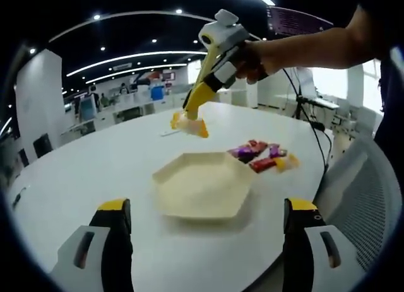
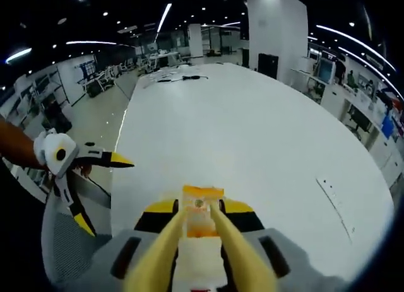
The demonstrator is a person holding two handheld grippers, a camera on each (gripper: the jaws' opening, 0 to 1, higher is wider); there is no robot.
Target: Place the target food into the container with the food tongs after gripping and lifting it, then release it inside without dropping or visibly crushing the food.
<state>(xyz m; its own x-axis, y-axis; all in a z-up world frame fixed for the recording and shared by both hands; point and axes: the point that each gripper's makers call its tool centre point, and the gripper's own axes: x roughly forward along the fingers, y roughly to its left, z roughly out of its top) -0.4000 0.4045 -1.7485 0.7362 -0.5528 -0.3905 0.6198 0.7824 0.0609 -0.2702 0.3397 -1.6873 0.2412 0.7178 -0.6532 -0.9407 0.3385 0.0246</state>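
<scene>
Left gripper view: left gripper (image 1: 208, 226), jaws apart, before the hexagonal container (image 1: 203, 185); wrapped snacks (image 1: 264, 157) lie right of centre. Upper centre, the right gripper's yellow tongs (image 1: 201, 96) clamp an orange packet (image 1: 189, 125). Right gripper view: packet (image 2: 202, 217) at bottom centre, white table (image 2: 252, 134) beyond.

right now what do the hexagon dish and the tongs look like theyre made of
Hexagonal dish: likely matte moulded plastic or pulp; cream, dull, thin faceted walls. Food tongs: likely smooth yellow plastic or silicone; uniform colour, soft sheen, closed on an orange packet.
</scene>
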